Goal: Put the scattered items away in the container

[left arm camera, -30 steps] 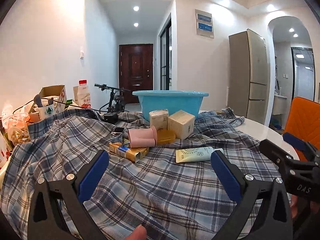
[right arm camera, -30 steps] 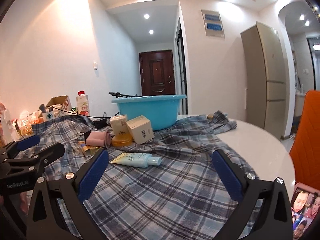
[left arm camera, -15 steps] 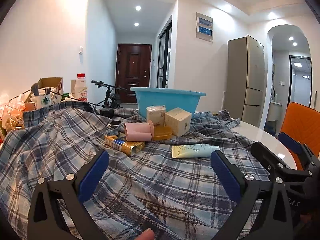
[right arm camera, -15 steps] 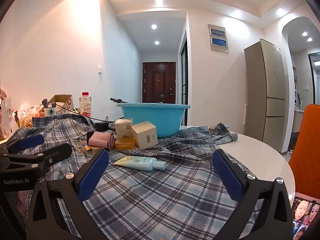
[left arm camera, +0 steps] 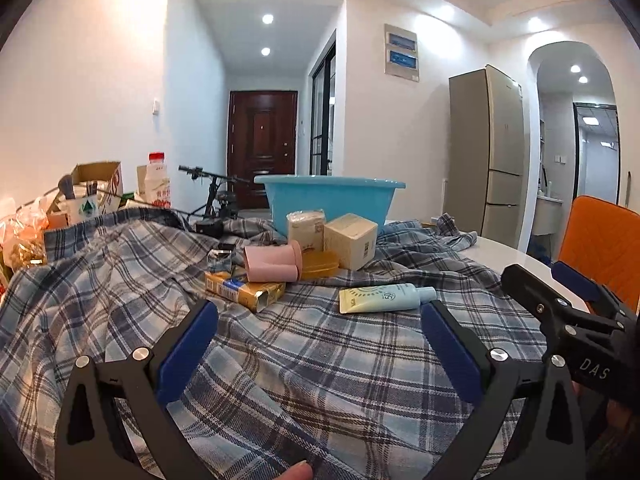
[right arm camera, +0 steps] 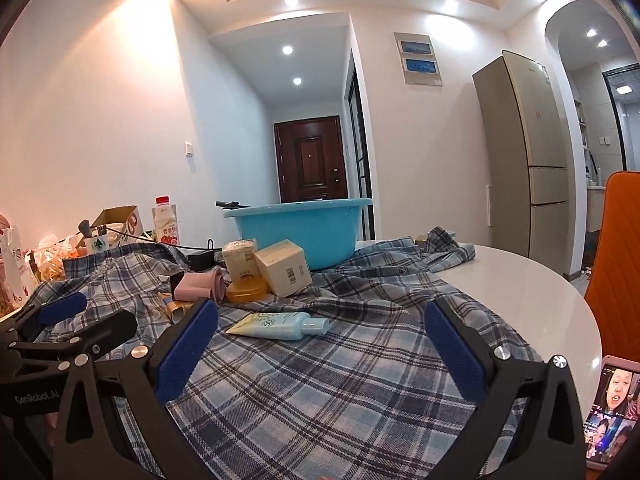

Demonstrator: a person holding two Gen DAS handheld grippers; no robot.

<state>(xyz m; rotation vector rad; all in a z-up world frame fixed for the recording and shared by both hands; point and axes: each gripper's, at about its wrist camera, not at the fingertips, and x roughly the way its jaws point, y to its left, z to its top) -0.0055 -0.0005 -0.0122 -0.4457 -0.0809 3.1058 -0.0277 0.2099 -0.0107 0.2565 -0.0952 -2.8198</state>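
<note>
Sunscreen tube [right arm camera: 280, 325] lies nearest; we hold right gripper [right arm camera: 320, 340] and left gripper [left arm camera: 320, 340] spread wide, empty, ahead of pickup into blue basin [right arm camera: 304, 228].

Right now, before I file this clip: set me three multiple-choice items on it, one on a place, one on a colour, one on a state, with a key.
1. Where does the sunscreen tube lie?
A. in the basin
B. on the plaid cloth, in front of the boxes
C. on the bare tabletop

2. What colour is the basin?
A. light blue
B. orange
C. white

3. How do the left gripper and right gripper stand?
A. both shut on items
B. one holds the tube
C. both open, holding nothing

Key: B, the tube rests flat on the plaid; A, its wall is light blue; C, both jaws are spread wide with only cloth between.
</note>
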